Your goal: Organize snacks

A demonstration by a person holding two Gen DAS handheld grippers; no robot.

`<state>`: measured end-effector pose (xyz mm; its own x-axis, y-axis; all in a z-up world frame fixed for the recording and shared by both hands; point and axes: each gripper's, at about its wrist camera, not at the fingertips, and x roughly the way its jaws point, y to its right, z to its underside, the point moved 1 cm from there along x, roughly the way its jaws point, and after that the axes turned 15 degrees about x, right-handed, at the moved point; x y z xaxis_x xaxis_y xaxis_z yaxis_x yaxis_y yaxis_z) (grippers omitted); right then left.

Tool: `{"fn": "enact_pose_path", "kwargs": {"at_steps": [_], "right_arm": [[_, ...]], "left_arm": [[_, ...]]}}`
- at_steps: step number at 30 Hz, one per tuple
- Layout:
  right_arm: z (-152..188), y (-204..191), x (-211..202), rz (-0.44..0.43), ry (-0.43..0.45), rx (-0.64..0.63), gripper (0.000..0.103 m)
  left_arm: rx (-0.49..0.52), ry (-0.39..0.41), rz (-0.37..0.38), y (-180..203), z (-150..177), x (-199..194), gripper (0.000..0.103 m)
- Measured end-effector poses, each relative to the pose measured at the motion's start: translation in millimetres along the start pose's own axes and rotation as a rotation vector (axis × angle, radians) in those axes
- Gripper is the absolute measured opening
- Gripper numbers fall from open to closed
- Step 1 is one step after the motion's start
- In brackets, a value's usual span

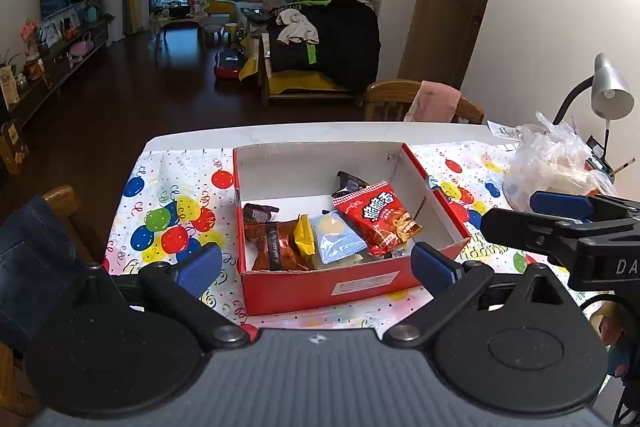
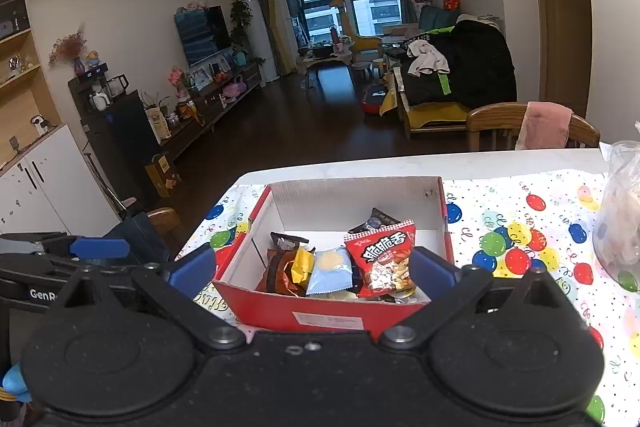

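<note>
A red cardboard box (image 1: 304,287) with a white inside sits on the balloon-print tablecloth (image 1: 172,219). Lying in it are a red snack packet (image 1: 378,217), a light blue packet (image 1: 338,239), a brown packet (image 1: 276,247), a yellow one (image 1: 304,235) and small dark wrappers (image 1: 260,213). My left gripper (image 1: 316,267) is open in front of the box, its blue pads (image 1: 200,267) wide apart and holding nothing. In the right wrist view, my right gripper (image 2: 314,273) is also open and empty, hovering at the near side of the box (image 2: 280,311). The red packet (image 2: 384,259) leans upright there.
A crumpled clear plastic bag (image 1: 552,163) and a grey desk lamp (image 1: 608,95) stand at the right of the table. A wooden chair with a pink cloth (image 1: 432,103) is behind the far edge. Denim hangs over a chair (image 1: 32,247) on the left.
</note>
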<state>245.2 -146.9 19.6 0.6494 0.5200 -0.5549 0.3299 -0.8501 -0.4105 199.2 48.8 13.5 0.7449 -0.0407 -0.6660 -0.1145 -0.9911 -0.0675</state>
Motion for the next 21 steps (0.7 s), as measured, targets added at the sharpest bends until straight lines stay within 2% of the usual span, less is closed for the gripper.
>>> {"fn": "enact_pose_path", "kwargs": {"at_steps": [21], "right_arm": [[7.6, 2.3, -3.9, 0.009, 0.002, 0.007, 0.103]], "left_arm": [[-0.013, -0.004, 0.013, 0.0, 3.4, -2.4, 0.101]]}}
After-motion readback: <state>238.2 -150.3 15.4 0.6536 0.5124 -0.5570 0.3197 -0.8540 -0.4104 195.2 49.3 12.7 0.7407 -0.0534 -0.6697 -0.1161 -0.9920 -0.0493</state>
